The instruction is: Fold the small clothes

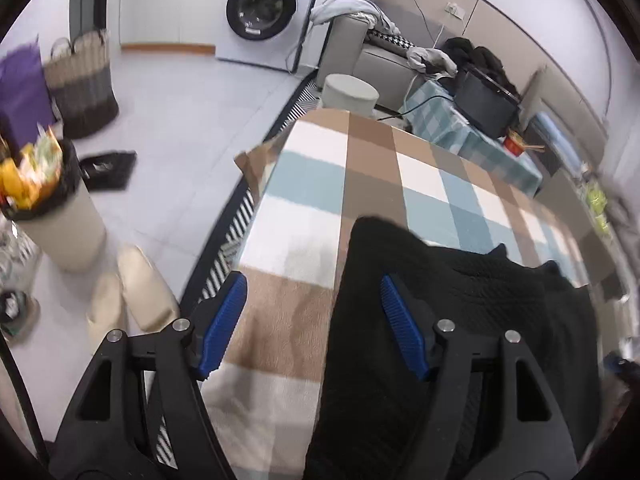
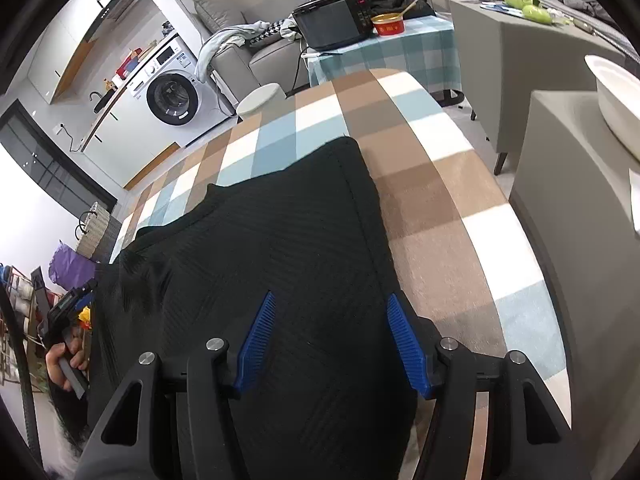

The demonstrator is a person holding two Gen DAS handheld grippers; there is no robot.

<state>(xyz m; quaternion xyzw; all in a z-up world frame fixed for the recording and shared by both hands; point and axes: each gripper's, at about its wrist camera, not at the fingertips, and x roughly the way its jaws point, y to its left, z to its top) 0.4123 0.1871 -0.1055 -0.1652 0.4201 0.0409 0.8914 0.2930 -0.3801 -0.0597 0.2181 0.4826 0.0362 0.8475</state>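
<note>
A black knit garment [image 1: 460,304] lies spread on the checked brown, blue and white cloth of the table [image 1: 304,184]. My left gripper [image 1: 314,292] is open over the garment's left edge, its right pad above the black fabric and its left pad near the table edge. In the right wrist view the same garment [image 2: 280,224] lies flat with one corner pointing away. My right gripper [image 2: 332,312] is open just above the garment's near right part, holding nothing. The left gripper and the hand holding it show at the far left of that view [image 2: 68,312].
A washing machine [image 1: 268,4] stands at the back. A woven basket [image 1: 84,80], a full waste bin [image 1: 52,208] and slippers [image 1: 136,292] are on the floor left of the table. A side table with a black oven [image 2: 332,24], a red bowl [image 2: 388,24] and grey cabinets [image 2: 568,208] stand to the right.
</note>
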